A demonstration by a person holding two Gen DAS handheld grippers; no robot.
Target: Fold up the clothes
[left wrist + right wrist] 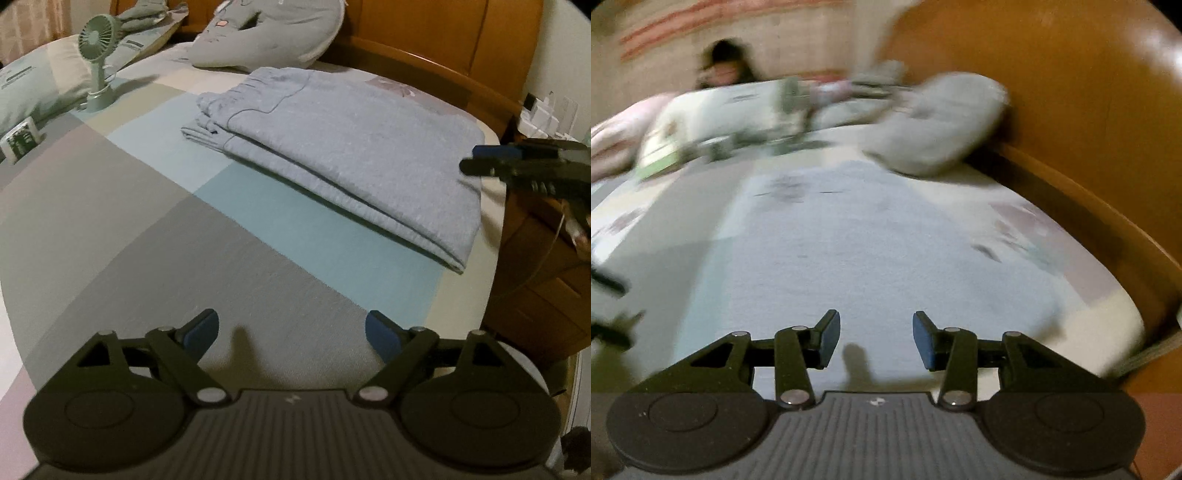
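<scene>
A folded pale blue-grey cotton garment [343, 147] lies flat on the bed with the colour-block sheet [122, 236], near the bed's right edge and close under the curved orange-brown wooden headboard [424, 33]. Its gathered waistband end faces the middle of the bed.

The left gripper [291, 332] hangs over bare sheet near the foot edge, jaws wide, nothing between its blue pads. The right gripper [876, 338] hovers over the garment's near end, jaws partly apart and empty; in the left wrist view it pokes in from the right edge, mostly cut off.

The right wrist view is heavily smeared — the grey cushion [942, 140] by the headboard is a blur, and the clutter at the far side cannot be made out.

A small green desk fan [98, 62] stands near the far-left corner, clear of the garment.
</scene>
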